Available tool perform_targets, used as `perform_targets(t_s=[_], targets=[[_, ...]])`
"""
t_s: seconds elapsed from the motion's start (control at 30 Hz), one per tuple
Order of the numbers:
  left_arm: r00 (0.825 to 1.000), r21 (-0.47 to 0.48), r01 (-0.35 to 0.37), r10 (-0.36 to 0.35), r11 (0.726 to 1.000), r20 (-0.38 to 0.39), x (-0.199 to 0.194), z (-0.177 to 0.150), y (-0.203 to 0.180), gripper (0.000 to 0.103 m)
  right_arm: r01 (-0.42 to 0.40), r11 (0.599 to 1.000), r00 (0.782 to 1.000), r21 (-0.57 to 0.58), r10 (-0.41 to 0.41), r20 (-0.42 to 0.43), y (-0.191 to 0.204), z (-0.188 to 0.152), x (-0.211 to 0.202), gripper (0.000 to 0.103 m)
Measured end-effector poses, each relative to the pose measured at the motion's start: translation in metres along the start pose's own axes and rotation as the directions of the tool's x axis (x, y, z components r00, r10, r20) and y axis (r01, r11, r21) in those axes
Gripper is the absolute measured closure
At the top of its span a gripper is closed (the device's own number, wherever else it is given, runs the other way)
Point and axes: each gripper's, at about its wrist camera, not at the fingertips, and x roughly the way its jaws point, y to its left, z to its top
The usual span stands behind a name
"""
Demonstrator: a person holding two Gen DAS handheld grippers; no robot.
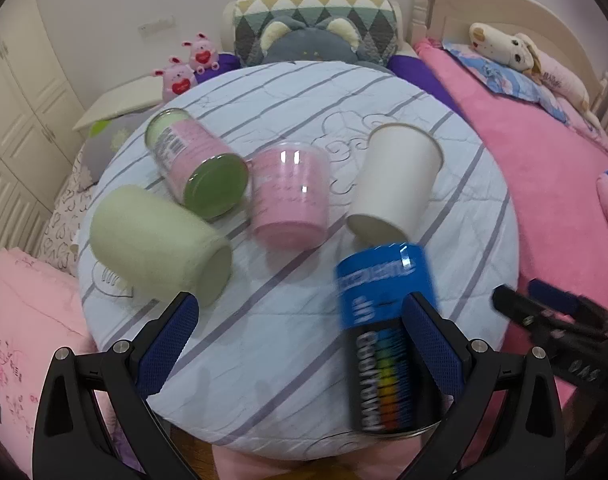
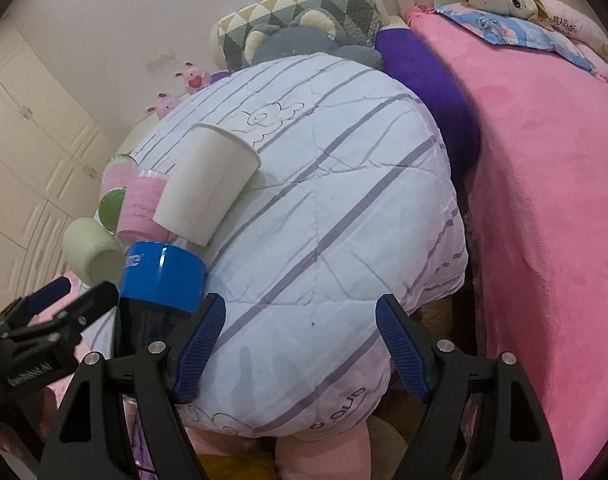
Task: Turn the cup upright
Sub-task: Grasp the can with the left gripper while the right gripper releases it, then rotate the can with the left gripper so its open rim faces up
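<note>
Several cups lie on their sides on a round table under a white striped cloth point(image 1: 271, 344). A blue and black cup point(image 1: 380, 320) lies nearest, partly behind my left gripper's right finger point(image 1: 428, 344). A white paper cup point(image 1: 396, 180), a pink cup point(image 1: 289, 196), a pink cup with a green bottom point(image 1: 199, 168) and a pale green cup point(image 1: 159, 244) lie beyond. My left gripper point(image 1: 299, 336) is open and empty. My right gripper point(image 2: 299, 340) is open and empty over the cloth, right of the blue cup point(image 2: 163, 270) and white cup point(image 2: 207, 184).
A bed with a pink blanket point(image 1: 544, 200) lies to the right. Pillows and plush toys point(image 1: 308, 36) sit behind the table. A white wardrobe point(image 1: 19, 92) stands at the left. The right gripper shows at the left view's right edge point(image 1: 552, 320).
</note>
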Motion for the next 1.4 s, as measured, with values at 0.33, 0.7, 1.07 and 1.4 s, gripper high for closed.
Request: perform_targets(t_s=[0.33,0.7,1.07,1.4], targets=[[0.996,-0.003,-0.032,0.031,0.999,-0.089,0.024,0.013,-0.025,0.0,-0.045,0.999,0.998,-0.002,0.045,-0.048,-0.017,0.008,0.02,0.024],[0.978,-0.023,-0.024,0.019,0.999,-0.206,0.052,0.015,-0.038,0.0,-0.069,0.997,0.997,-0.016,0.069,-0.038,-0.026,0.009,0.023,0.024],[0.97,-0.04,-0.046,0.035,0.998,-0.242,0.065,0.011,-0.035,0.018,-0.052,0.999,0.997,0.006,0.053,-0.058,-0.036,0.01,0.029,0.024],[0.977,-0.033,-0.059,0.05,0.998,-0.209,0.058,0.01,-0.034,0.028,-0.044,0.999,0.997,0.001,0.044,-0.066,-0.034,0.009,0.029,0.024]])
